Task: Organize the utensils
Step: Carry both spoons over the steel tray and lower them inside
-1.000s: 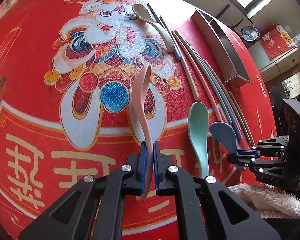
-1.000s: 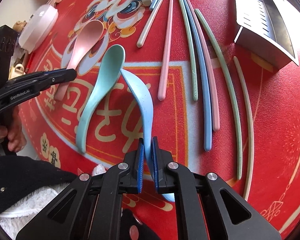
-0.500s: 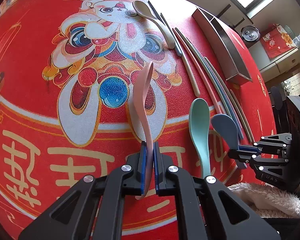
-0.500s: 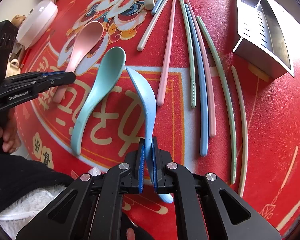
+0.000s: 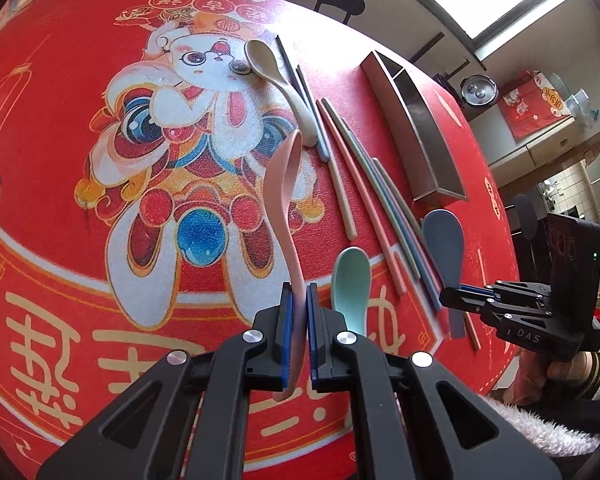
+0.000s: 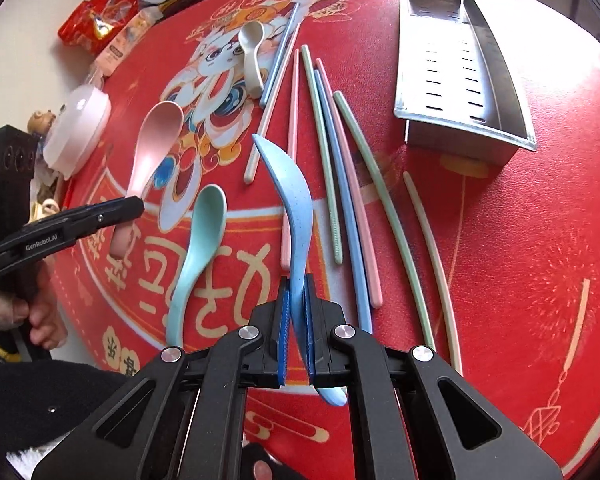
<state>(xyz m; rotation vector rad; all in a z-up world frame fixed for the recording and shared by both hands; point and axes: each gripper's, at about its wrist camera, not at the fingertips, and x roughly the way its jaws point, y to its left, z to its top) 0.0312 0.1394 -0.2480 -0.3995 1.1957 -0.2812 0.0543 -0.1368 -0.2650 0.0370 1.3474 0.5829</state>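
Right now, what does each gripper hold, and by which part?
Left gripper clamps the pink plastic spoon by its handle; right gripper clamps the blue plastic spoon by its handle.

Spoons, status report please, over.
Left gripper shut on pink spoon, right gripper shut on blue spoon. Mint spoon on mat. Metal tray unloaded, path clear.
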